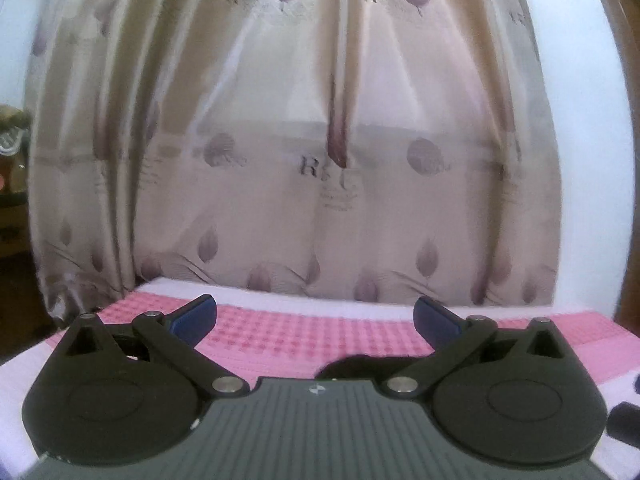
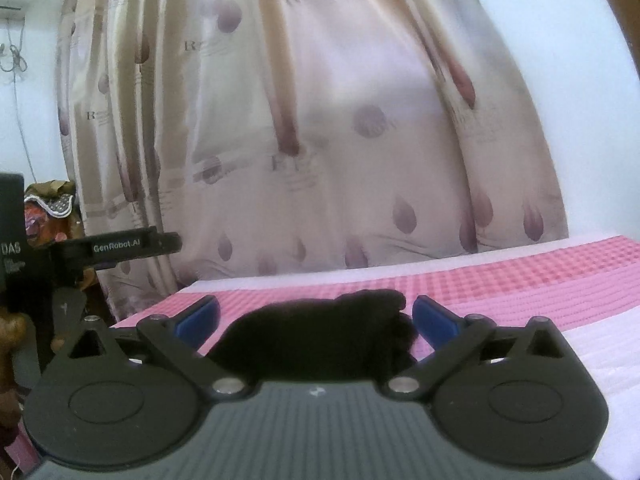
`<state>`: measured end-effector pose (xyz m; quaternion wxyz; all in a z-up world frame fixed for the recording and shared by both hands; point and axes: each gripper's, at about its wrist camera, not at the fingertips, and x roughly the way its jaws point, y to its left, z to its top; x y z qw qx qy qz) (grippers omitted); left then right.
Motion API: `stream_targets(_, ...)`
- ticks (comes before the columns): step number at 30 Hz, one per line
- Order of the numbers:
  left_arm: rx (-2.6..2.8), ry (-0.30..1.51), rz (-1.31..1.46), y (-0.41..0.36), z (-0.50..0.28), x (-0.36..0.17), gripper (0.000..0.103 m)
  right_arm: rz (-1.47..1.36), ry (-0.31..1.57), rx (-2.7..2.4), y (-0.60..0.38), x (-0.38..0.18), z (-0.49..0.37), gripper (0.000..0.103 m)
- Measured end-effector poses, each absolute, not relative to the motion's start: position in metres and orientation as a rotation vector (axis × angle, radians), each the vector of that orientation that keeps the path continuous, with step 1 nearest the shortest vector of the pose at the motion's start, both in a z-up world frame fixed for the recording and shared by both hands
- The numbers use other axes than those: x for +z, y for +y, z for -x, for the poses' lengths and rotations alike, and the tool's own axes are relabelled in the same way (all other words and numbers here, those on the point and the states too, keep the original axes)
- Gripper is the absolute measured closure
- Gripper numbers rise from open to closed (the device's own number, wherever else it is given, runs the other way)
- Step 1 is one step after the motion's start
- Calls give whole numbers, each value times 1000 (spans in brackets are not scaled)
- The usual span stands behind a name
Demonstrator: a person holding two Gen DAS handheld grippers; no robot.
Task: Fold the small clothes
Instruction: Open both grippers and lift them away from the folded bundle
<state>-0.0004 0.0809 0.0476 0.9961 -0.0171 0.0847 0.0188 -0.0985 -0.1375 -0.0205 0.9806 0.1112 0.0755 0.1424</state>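
A small black garment point(image 2: 320, 332) lies bunched on the pink waffle-weave cloth point(image 2: 500, 280) that covers the bed. My right gripper point(image 2: 316, 320) is open at its widest. The garment sits low between its blue pads point(image 2: 198, 320), and neither pad presses on it. My left gripper point(image 1: 315, 320) is also open above the pink cloth point(image 1: 320, 336), with nothing between its fingers. Only a dark edge of the black garment point(image 1: 352, 362) shows just over its body. In the right wrist view, one finger point(image 2: 132, 245) of the left gripper reaches in from the left edge.
A beige curtain point(image 1: 320, 160) with purple leaf prints hangs close behind the bed. A white wall point(image 2: 580, 120) stands to the right. Cluttered fabrics point(image 2: 48, 204) sit beyond the bed's left edge. A white sheet point(image 2: 600, 360) borders the pink cloth.
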Motion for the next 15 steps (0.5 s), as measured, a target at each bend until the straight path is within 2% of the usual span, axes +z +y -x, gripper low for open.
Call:
stream_targets(10,-66,237,59,83,5,40,0,-183,169,234,-134,-29,101,0)
stream_targets(15,-70,210,-2,77,10,29,0,-198,193,221,-134,-36,99,0)
